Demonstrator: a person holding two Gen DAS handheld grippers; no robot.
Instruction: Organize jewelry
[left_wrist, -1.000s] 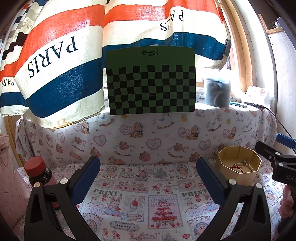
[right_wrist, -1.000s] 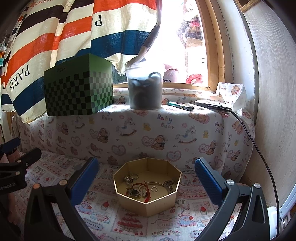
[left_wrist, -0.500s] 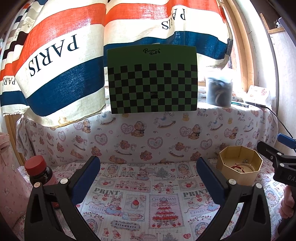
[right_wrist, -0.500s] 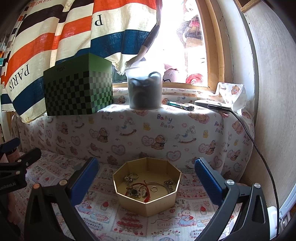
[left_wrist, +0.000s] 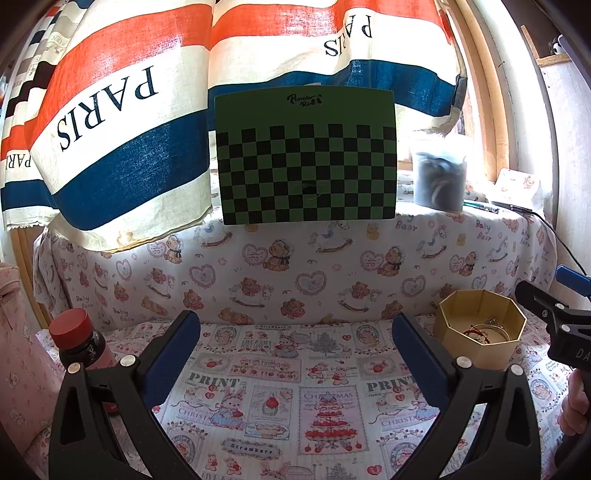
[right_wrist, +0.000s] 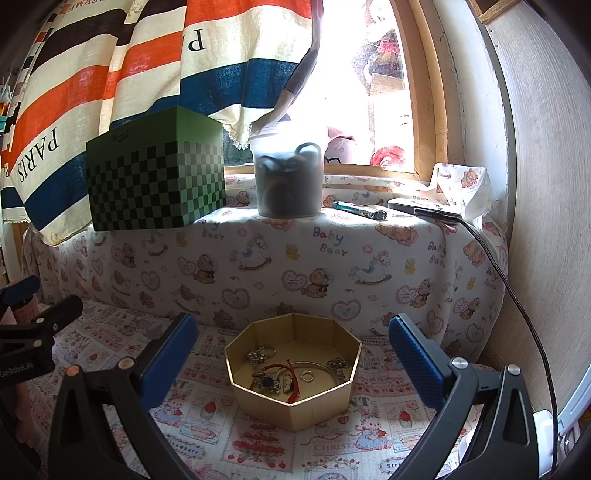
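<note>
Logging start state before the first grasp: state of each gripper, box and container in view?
left gripper: open, holding nothing
right gripper: open, holding nothing, aimed at the gold box
gold box: lidless, jewelry loose inside
green checkered box: closed, on the ledge
plastic tub: lid on, upright
red-capped bottle: capped, upright

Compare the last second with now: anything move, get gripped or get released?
Almost nothing. The left gripper drifted slightly, so the checkered box and gold octagonal box shifted a little in the left wrist view. The right gripper held its place before the gold box. Both grippers stayed open and empty; the jewelry stayed untouched inside.
</note>
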